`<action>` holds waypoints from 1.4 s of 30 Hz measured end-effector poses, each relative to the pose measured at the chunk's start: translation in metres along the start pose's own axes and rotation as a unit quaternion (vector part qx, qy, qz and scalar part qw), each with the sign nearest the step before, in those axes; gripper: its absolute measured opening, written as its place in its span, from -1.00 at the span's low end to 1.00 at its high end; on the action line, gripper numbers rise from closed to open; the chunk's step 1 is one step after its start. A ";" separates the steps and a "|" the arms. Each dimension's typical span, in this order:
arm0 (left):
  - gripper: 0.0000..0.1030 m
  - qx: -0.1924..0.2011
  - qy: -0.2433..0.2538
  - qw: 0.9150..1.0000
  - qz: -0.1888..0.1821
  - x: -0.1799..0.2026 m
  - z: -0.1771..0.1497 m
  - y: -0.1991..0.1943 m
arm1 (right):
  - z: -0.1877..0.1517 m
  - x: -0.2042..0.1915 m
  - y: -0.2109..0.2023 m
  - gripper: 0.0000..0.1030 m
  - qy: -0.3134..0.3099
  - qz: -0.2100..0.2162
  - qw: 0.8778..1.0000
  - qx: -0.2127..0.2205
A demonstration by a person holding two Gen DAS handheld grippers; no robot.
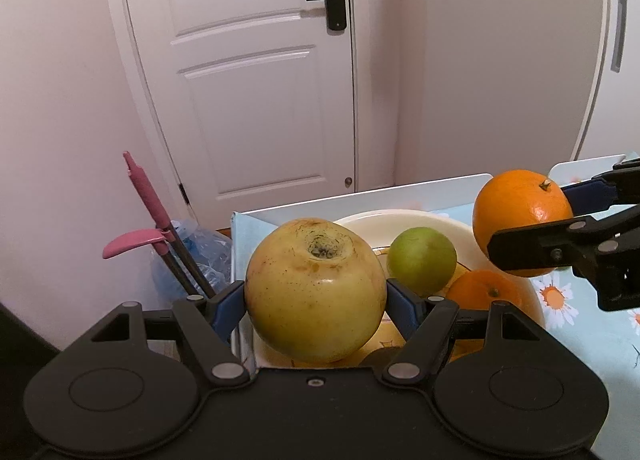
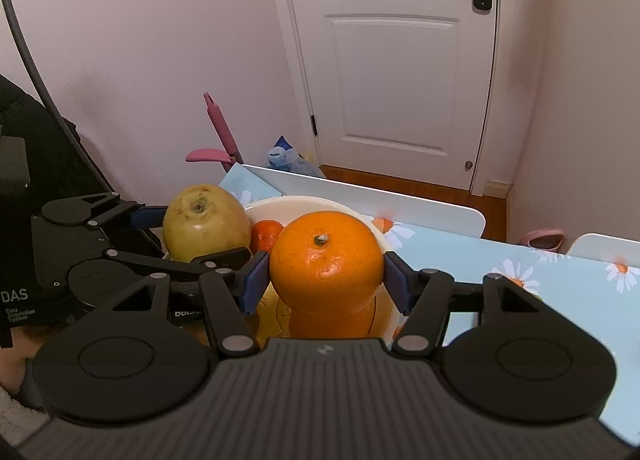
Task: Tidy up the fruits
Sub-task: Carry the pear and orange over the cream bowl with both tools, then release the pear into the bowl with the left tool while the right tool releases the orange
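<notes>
The left gripper [image 1: 316, 300] is clamped on a yellow pear [image 1: 316, 292]; the right gripper [image 2: 324, 280] is clamped on an orange [image 2: 326, 260]. Both fruits hang over the bowl [image 1: 440, 220], close together. Let go from up here and one could bounce off the fruit below, or the grippers may knock. Only the left view shows the green fruit [image 1: 422, 260]; the right view alone shows a pink thing [image 2: 542, 240], perhaps a bowl, past the table [image 2: 560, 300].
</notes>
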State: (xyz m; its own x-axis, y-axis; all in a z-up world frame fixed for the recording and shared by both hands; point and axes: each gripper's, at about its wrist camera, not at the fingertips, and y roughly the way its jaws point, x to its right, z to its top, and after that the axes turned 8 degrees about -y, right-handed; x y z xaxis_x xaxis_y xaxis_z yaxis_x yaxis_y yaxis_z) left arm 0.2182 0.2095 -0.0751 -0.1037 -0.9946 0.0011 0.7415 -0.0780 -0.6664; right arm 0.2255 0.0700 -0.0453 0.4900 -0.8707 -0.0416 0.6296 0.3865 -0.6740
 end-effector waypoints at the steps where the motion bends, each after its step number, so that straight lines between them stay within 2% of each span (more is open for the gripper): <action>1: 0.50 0.000 0.002 1.000 -0.002 0.001 0.000 0.002 | 0.000 0.001 0.001 0.47 0.001 -0.001 1.000 0.000; 9: 0.51 -0.012 0.009 1.000 -0.011 0.004 -0.002 0.012 | -0.001 0.015 0.001 0.47 0.007 -0.004 1.000 -0.004; 14: 0.53 -0.014 0.008 1.000 -0.001 0.004 -0.005 0.011 | 0.000 0.025 0.001 0.47 0.014 -0.005 1.000 -0.006; 16: 0.73 0.004 0.007 1.000 -0.001 0.004 -0.004 0.003 | 0.001 0.028 0.001 0.48 0.012 -0.002 1.000 -0.009; 17: 0.94 0.015 0.005 1.000 -0.003 0.004 -0.004 -0.003 | 0.001 0.028 0.001 0.48 0.009 -0.001 1.000 -0.010; 18: 0.97 0.024 0.005 1.000 -0.004 0.004 -0.003 -0.008 | 0.001 0.028 0.001 0.48 0.005 0.002 1.000 -0.011; 25: 0.97 0.023 0.004 1.000 0.000 0.002 -0.007 -0.025 | 0.006 0.013 0.006 0.48 -0.047 0.035 0.998 -0.010; 35: 0.97 0.011 -0.009 1.000 0.012 0.000 -0.029 -0.049 | 0.005 -0.025 0.031 0.48 -0.118 0.080 0.990 -0.019; 42: 0.98 0.002 -0.004 1.000 0.015 0.002 -0.042 -0.056 | -0.001 -0.036 0.043 0.48 -0.134 0.081 0.988 -0.019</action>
State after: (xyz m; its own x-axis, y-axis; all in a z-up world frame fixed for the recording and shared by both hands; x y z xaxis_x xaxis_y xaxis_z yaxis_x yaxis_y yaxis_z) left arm 0.1487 0.2147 -0.0697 -0.0761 -0.9970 -0.0118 0.7468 -0.0491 -0.6633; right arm 0.2341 0.1179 -0.0737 0.7270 -0.6854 0.0419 0.5096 0.4976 -0.7019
